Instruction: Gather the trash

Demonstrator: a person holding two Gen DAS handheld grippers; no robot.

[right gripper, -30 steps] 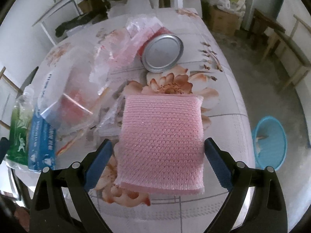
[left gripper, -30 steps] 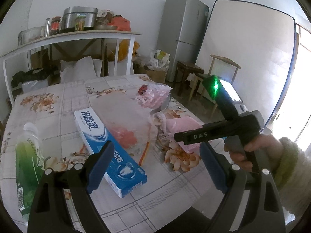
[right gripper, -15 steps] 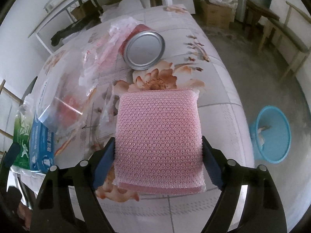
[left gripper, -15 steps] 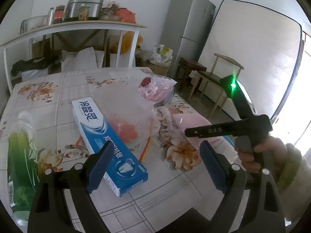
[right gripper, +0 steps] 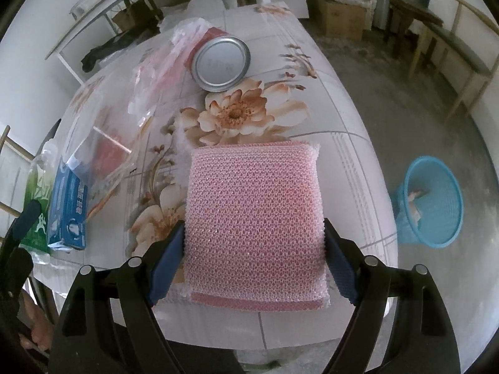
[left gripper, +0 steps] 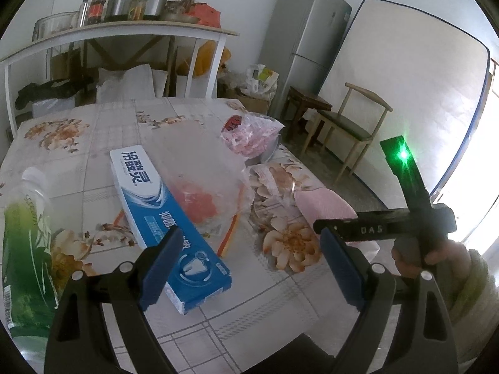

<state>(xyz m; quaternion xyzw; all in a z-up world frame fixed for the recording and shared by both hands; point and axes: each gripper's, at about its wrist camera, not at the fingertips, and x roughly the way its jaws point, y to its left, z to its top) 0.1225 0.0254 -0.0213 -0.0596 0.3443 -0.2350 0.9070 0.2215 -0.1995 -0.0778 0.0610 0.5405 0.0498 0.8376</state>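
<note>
My right gripper (right gripper: 252, 265) is shut on a pink mesh scouring pad in clear wrap (right gripper: 255, 221), held just above the table's near edge; the pad also shows in the left wrist view (left gripper: 324, 202). My left gripper (left gripper: 249, 268) is open and empty above the flowered table (left gripper: 78, 143), near a blue toothpaste box (left gripper: 168, 221). A clear plastic bag with something red inside (left gripper: 199, 174), a green bottle (left gripper: 21, 249), a pink wrapper (left gripper: 252, 134) and a metal-lidded can (right gripper: 221, 62) lie on the table. A blue trash basket (right gripper: 430, 202) stands on the floor to the right.
A wooden chair (left gripper: 349, 124), a stool and a grey fridge (left gripper: 305, 43) stand beyond the table's right side. A white shelf rack (left gripper: 124, 31) with pots and jars is behind the table. A large white panel (left gripper: 405, 99) leans on the wall.
The right gripper's jaws closed in onto the sides of the pink pad and lifted it slightly toward the table edge. The left gripper stayed open and drifted only a little.
</note>
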